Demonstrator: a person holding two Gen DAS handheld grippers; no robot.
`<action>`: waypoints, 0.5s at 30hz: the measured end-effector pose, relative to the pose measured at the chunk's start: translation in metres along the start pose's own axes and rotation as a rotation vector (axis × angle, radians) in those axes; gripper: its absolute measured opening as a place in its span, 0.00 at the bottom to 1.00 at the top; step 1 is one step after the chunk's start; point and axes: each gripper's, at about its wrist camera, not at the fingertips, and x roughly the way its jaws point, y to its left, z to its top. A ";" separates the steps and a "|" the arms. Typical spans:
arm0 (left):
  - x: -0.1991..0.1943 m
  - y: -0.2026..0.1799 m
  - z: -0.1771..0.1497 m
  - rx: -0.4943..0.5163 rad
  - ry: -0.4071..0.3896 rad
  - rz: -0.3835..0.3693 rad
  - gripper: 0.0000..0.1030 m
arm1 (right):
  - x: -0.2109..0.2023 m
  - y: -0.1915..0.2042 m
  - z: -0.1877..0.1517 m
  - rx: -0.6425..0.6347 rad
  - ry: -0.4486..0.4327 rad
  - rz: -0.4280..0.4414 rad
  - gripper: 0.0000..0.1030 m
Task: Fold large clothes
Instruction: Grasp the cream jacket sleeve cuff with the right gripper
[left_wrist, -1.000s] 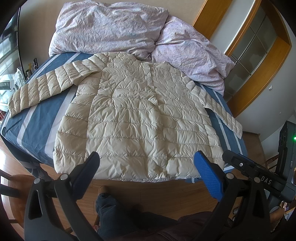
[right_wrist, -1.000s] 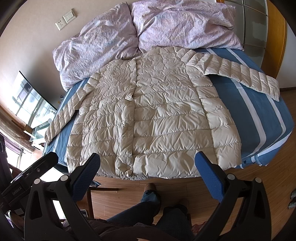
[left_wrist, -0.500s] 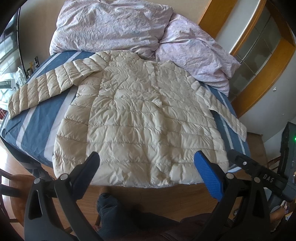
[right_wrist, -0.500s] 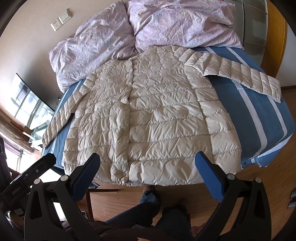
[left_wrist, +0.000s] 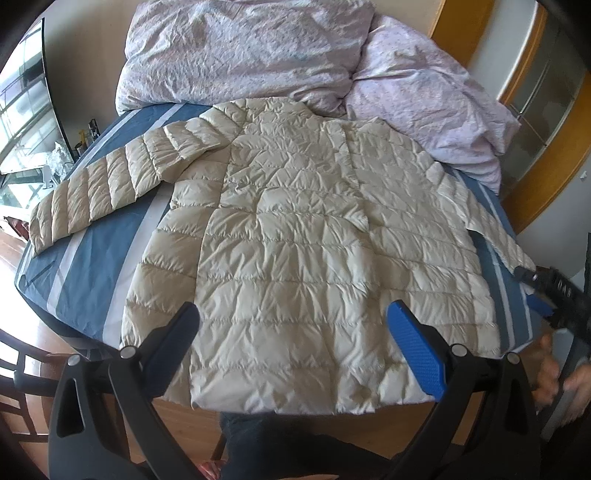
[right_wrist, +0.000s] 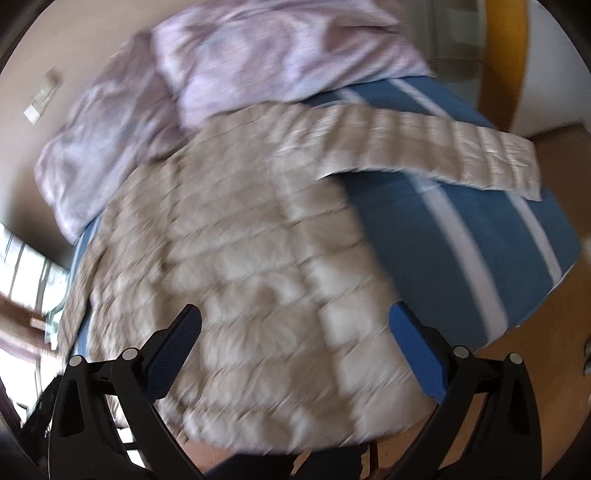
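One cream quilted down jacket (left_wrist: 295, 236) lies spread flat on the blue striped bed (left_wrist: 85, 266), hem hanging just over the near edge, collar at the far end against the pillows. It looks light, puffy and soft, with a slick shell — I'd guess it slides easily and springs back out of a fold, so it wants a firm pinch at a seam. The two sleeves are the natural handles: the left sleeve (left_wrist: 103, 184) is stretched out over the stripes, the right sleeve (right_wrist: 436, 144) reaches toward the right edge; a cuff or a hem corner would serve best. Two lilac pillows (left_wrist: 240, 51) sit behind. The left gripper (left_wrist: 295, 343) hangs above the hem, jaws spread wide and empty; the right gripper (right_wrist: 299, 347) is likewise agape, its view blurred.
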 end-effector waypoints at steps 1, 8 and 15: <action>0.003 0.000 0.003 0.000 0.003 0.006 0.98 | 0.005 -0.014 0.010 0.029 -0.005 -0.027 0.99; 0.025 -0.004 0.020 0.003 0.024 0.040 0.98 | 0.039 -0.124 0.070 0.233 -0.006 -0.215 0.77; 0.034 -0.002 0.030 0.008 0.040 0.048 0.98 | 0.042 -0.242 0.101 0.510 -0.029 -0.382 0.71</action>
